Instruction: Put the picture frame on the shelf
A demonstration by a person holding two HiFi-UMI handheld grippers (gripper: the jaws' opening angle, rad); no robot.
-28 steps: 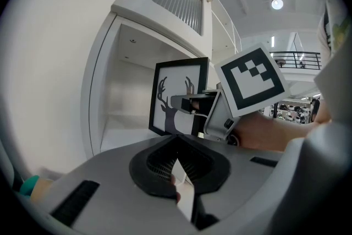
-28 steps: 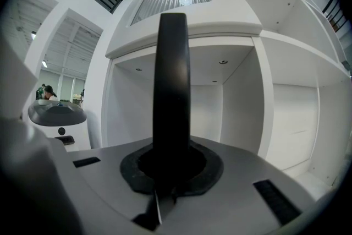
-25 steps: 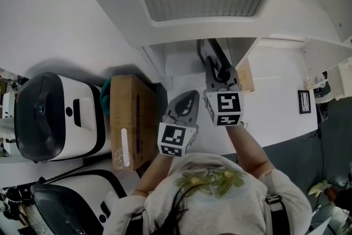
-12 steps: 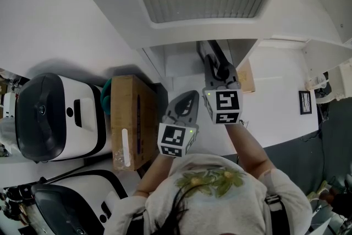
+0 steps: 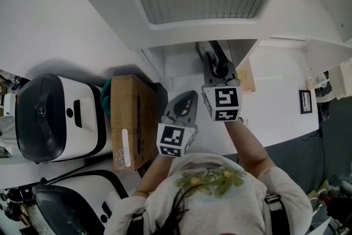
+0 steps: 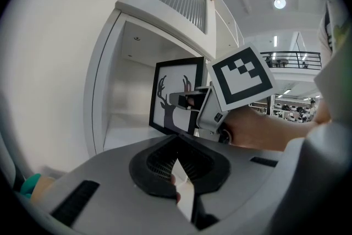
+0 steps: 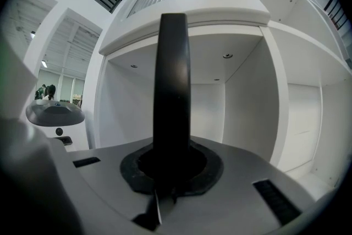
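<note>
The task is partway done. The black-rimmed picture frame with a deer silhouette on white (image 6: 171, 97) is lifted and carried, but it is not yet set down.

The right gripper (image 6: 186, 99) is clamped on the frame's right-hand edge and holds it upright. In the right gripper view the frame (image 7: 171, 85) shows edge-on as a dark vertical bar rising out of the closed jaws, in the middle of the frame. Straight behind it is the open compartment of the white shelf unit (image 7: 248, 102).

In the left gripper view the picture sits at centre, at the mouth of that compartment. Its lower edge is near the shelf's floor (image 6: 118, 137), but I cannot tell whether it touches. In the head view the right gripper (image 5: 220, 71) reaches toward the dark opening below the slatted top of the unit, at upper centre.

The left gripper (image 6: 177, 143) has its jaws together with nothing between them. In the head view it hangs lower and to the left of the right gripper, just beside it and apart from the frame.

A brown cardboard box (image 5: 132, 119) on the counter at centre left plays no part.

What seems left:
- Carry the frame further into the compartment.
- Settle its bottom edge on the shelf floor so that it stands or leans steadily.
- Let go and back the gripper out.
</note>
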